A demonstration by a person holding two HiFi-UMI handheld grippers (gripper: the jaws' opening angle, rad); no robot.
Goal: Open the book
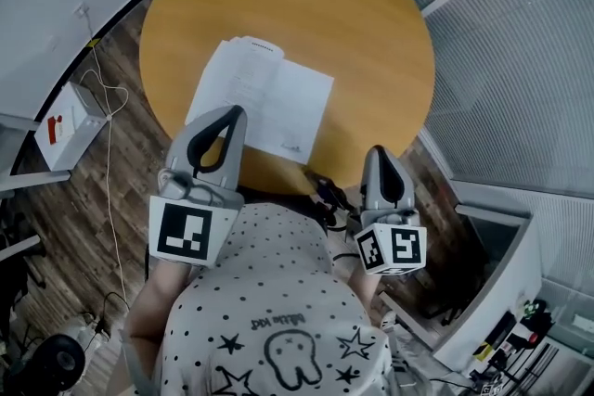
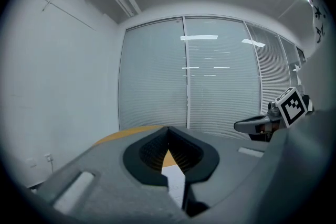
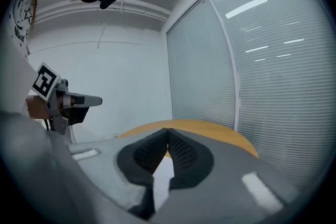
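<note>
Both tongs are pinched shut w/ nothing in them: the left tongs show their dark ribbed pads meeting at the tip in the left gripper view, and the right tongs look the same in the right gripper view. Only a sliver of white page and orange tabletop shows through the gap below each tip. The book lies flat on the round wooden table, toward the near side and a bit left of centre. From the head view it looks spread out already: pale pages face up w/ faint print, and what seems a crease or stacked leaf edges near the far corner, though I can't make out a cover or spine for certain. The left tongs' tip sits over the book's near-left edge, but whether it touches the paper I can't tell. The right tongs hang by the table's near rim, right of the book and clear of it. So, as a judgement, the opening looks done or v. nearly, w/ perhaps flattening a page or drawing back left. A white box sits on the floor, off to the left.
</note>
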